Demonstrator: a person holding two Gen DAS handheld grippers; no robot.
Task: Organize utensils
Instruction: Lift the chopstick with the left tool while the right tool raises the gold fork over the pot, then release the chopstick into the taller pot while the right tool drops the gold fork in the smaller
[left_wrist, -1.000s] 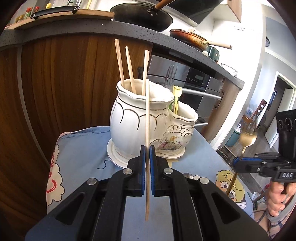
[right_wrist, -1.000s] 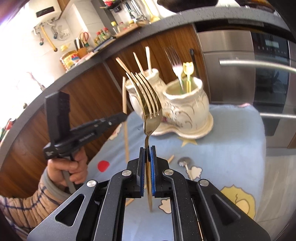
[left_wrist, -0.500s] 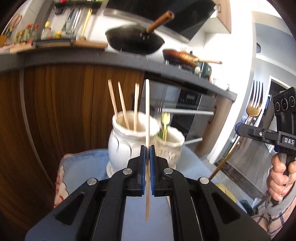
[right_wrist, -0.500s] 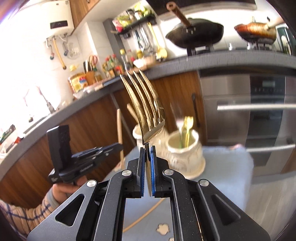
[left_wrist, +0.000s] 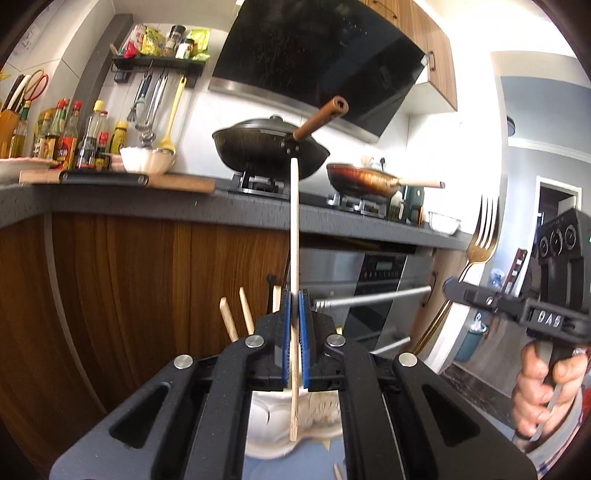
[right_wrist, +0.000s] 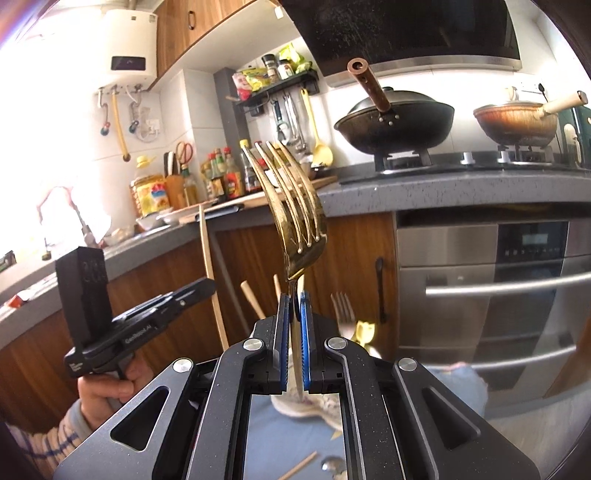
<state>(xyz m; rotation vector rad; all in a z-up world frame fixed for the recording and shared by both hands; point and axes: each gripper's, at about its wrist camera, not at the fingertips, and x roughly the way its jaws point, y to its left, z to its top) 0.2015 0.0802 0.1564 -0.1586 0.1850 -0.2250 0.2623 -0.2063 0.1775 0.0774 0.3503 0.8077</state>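
Above and beyond the fingers (left_wrist: 284, 332), a black wok (left_wrist: 269, 149) with a wooden handle sits on the hob, and a copper-coloured pan (left_wrist: 364, 181) stands just right of it. A dark extractor hood (left_wrist: 314, 55) slopes overhead. Left of the fingers, sauce bottles (left_wrist: 70, 136) crowd the grey bench (left_wrist: 110, 203) (a cutting board (left_wrist: 177, 182) lies near them). A steel oven (right_wrist: 491, 288) fills the space to the right, beneath the hob. A wall rack (right_wrist: 280, 88) carries hanging tools.

We are holding our left gripper (left_wrist: 294, 325) clamped shut and nearly level; beside it, our right gripper (right_wrist: 294, 325) is pinched shut too, each hand (right_wrist: 107, 393) gripping its handle.
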